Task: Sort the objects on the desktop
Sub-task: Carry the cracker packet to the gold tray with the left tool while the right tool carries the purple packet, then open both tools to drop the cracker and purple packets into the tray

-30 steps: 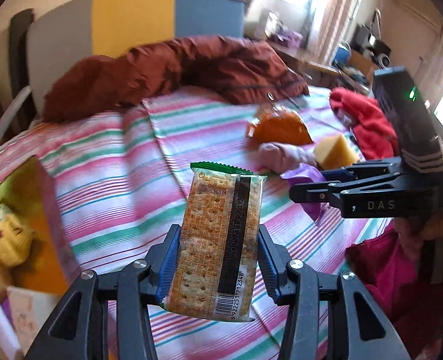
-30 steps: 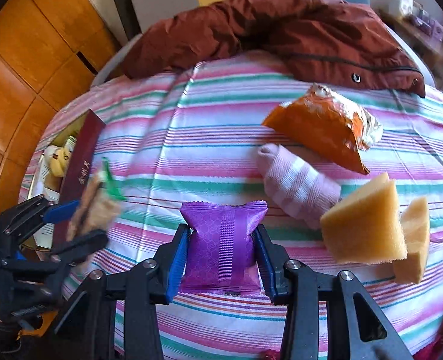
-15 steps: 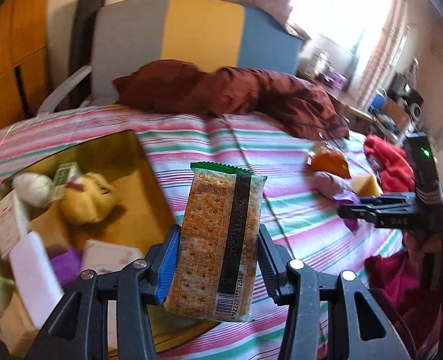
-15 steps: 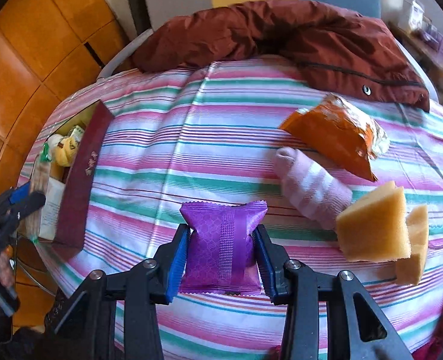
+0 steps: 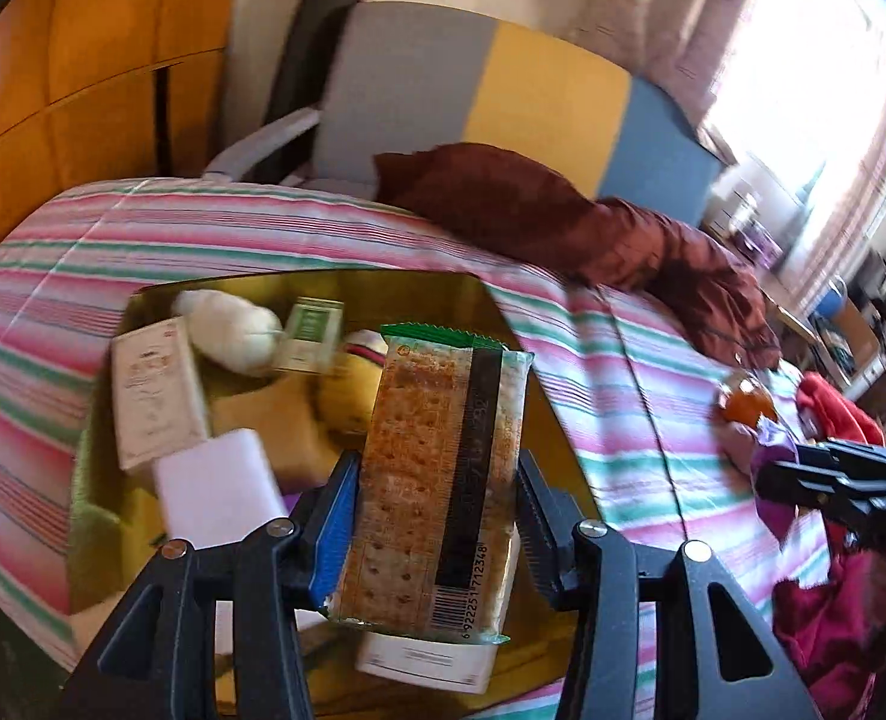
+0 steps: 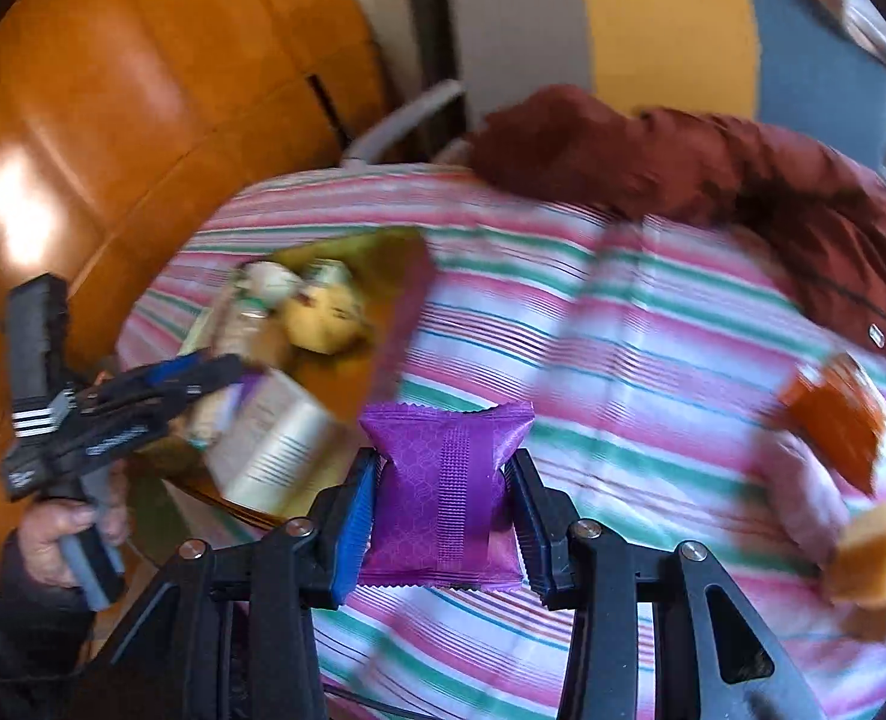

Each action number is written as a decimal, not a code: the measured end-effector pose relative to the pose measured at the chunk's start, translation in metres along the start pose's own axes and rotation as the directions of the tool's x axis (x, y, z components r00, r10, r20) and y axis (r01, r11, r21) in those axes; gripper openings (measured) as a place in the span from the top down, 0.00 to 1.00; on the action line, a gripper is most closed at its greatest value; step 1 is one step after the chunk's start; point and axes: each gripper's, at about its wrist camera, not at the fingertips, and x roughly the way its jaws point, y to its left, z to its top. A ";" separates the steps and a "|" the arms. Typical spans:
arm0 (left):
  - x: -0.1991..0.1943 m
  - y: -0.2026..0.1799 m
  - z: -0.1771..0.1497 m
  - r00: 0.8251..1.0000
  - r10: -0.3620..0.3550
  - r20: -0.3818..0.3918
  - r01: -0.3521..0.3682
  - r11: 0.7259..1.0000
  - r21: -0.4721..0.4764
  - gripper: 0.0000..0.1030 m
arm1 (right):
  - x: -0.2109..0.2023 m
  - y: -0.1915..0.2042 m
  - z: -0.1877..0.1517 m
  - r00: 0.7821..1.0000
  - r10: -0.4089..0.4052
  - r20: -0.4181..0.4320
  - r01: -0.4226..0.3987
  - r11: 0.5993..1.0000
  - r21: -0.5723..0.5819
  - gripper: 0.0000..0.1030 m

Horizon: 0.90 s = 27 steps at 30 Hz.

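crackers over the box, purple pack waiting behind

the crackers (image 5: 443,480) are clamped upright between the jaws of my left gripper (image 5: 437,516), and they hang above the open box (image 5: 407,294) at the left end of the striped table (image 5: 623,372). the box is already rather full: a white carton (image 5: 155,396), a white block (image 5: 218,489), a white ball (image 5: 227,330), a small green pack (image 5: 311,336) and something yellow (image 5: 341,402). to do this step well, i think i should lower the crackers first and open only when they are just above the pile, so they lie flat and do not tip over the near rim. the free room seems to be in the middle of the box, beside the white block.

my right gripper (image 6: 443,504) is closed on the purple pack (image 6: 443,480), above the table and near the right wall of the box (image 6: 407,312). the two tools are close here, so i judge the right one should wait until the left is out of the way. on the right side lie an orange bag (image 6: 839,414) and a sponge (image 6: 869,558), well apart from the box. the table edge is close under my left hand (image 6: 62,534).
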 end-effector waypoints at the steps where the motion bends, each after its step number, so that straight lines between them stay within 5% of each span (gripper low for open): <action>1: -0.001 0.005 0.001 1.000 0.006 0.005 -0.006 1.000 -0.009 0.52 | 0.002 0.007 0.003 1.000 0.016 0.004 -0.016 1.000 -0.006 0.58; 9: -0.004 0.033 0.013 0.999 0.040 0.033 -0.038 0.997 -0.063 0.52 | 0.036 0.047 0.041 0.990 0.139 0.039 -0.140 0.990 0.025 0.58; 12: 0.006 0.041 0.016 0.999 0.035 -0.001 -0.035 0.994 -0.104 0.52 | 0.050 0.052 0.056 0.982 0.177 0.067 -0.182 0.980 0.082 0.46; 13: 0.007 0.043 0.017 0.999 0.031 -0.008 -0.032 0.992 -0.122 0.52 | 0.053 0.053 0.058 0.982 0.177 0.070 -0.184 0.979 0.093 0.38; 23: 0.014 0.054 0.007 0.999 -0.016 -0.031 0.010 0.983 -0.181 0.42 | 0.065 0.053 0.034 0.989 0.148 0.026 -0.150 0.980 0.130 0.35; 27: 0.004 0.051 0.001 0.999 0.033 0.000 -0.032 0.985 -0.167 0.42 | 0.056 0.048 0.019 0.995 0.099 0.030 -0.102 0.987 0.121 0.30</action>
